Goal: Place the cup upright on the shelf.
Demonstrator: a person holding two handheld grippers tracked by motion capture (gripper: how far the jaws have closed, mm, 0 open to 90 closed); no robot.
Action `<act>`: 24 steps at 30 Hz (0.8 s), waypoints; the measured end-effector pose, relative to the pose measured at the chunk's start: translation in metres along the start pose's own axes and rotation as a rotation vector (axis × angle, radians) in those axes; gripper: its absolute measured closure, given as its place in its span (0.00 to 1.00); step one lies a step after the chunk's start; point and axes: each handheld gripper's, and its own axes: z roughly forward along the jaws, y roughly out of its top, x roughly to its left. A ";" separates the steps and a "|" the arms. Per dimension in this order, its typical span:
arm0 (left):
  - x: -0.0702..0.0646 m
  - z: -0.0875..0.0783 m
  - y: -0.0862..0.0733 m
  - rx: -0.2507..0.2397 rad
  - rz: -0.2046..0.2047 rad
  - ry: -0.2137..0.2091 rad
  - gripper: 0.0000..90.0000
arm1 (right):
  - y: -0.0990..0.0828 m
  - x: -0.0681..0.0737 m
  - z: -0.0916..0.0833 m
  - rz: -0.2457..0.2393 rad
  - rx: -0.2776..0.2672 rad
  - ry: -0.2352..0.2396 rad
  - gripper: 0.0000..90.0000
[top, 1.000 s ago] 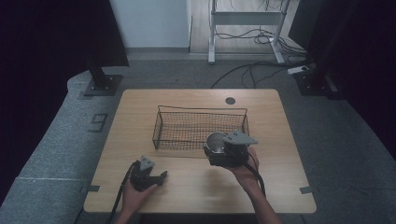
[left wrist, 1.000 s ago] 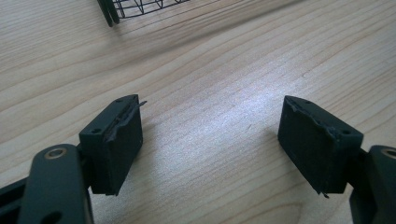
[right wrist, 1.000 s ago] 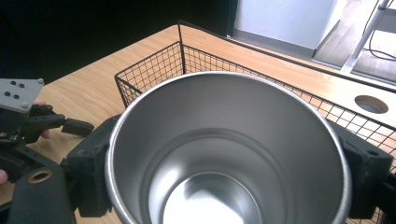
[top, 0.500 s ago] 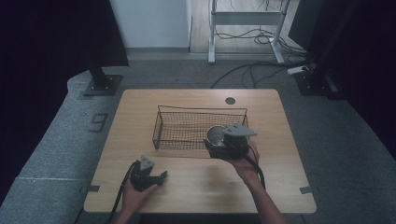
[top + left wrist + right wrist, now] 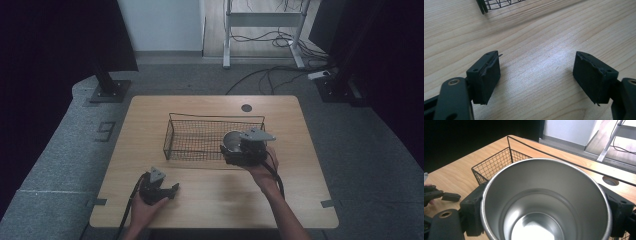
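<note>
Steel cup [image 5: 546, 202] sits clamped in the right gripper [image 5: 239, 150], mouth up, empty, held at the near right corner of the wire basket [image 5: 200, 131], over its edge; whether it clears the rim can't be told. Jaws press the cup's outer wall on opposite sides, just below the lip. Looks rigid and fairly light, thin-walled, won't crush, but the polished metal is likely slippery against the pads [image 5: 472, 212], so a grip across the widest part near the rim, kept level, seems safest. Probable step: carrying the cup into the basket. Left gripper [image 5: 167, 190] rests low on the wooden surface [image 5: 300, 150] near the front edge, well apart from the basket, jaws spread wide with nothing between them, bare wood showing in the gap.
</note>
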 end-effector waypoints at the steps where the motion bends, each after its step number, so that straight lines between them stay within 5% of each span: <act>1: 0.000 0.000 0.000 0.000 0.000 0.000 0.24 | 0.001 -0.002 0.001 0.003 0.001 -0.004 0.15; 24: 0.000 0.000 0.000 0.000 0.000 0.000 0.24 | 0.016 -0.018 0.010 0.023 0.004 -0.058 0.15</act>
